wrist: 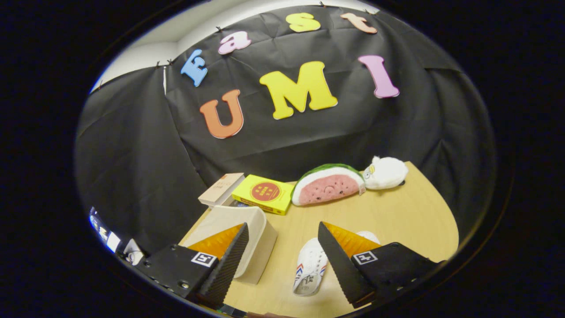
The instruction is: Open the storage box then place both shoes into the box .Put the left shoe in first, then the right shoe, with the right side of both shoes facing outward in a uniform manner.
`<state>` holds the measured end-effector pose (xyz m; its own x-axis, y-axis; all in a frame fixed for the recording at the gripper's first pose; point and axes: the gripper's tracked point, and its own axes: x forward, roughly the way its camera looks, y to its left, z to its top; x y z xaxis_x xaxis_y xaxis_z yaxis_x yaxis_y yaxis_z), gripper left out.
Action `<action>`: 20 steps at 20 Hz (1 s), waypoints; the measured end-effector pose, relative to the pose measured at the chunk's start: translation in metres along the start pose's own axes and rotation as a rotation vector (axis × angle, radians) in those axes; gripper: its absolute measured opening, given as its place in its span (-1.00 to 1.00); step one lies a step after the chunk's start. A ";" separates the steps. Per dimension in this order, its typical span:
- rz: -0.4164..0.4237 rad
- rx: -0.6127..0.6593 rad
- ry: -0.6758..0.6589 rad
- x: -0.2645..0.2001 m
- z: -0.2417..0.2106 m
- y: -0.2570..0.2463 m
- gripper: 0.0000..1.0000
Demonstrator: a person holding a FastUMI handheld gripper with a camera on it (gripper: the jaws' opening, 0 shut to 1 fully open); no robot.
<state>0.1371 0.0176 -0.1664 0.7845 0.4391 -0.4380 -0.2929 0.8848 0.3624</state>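
Black cloth drapes the booth wall (pixel 132 145) behind a pale wooden worktop (pixel 397 221). Taking the cream storage box (pixel 247 234) as the mark: it sits closed near the worktop's left edge, partly behind the left finger. The tongs (pixel 282 260) hover with fingers wide apart, gripping nothing. Right of the box lies a white shoe (pixel 311 265), partly under the right finger. Beyond the box rest a watermelon plush (pixel 329 185), a yellow book (pixel 264 193), a tan book (pixel 221 187) and a small white plush (pixel 386 172).
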 end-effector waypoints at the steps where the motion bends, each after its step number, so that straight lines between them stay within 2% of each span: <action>1: 0.029 0.021 0.026 0.015 -0.003 0.000 0.91; 6: 0.222 0.103 0.191 0.077 -0.028 0.017 0.92; 10: 0.324 0.133 0.284 0.104 -0.045 0.025 0.92; 16: 0.626 0.259 0.502 0.126 -0.076 0.058 0.89; 20: 0.716 0.318 0.606 0.153 -0.092 0.068 0.88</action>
<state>0.1867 0.1592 -0.2840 0.0416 0.9380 -0.3440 -0.3591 0.3353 0.8710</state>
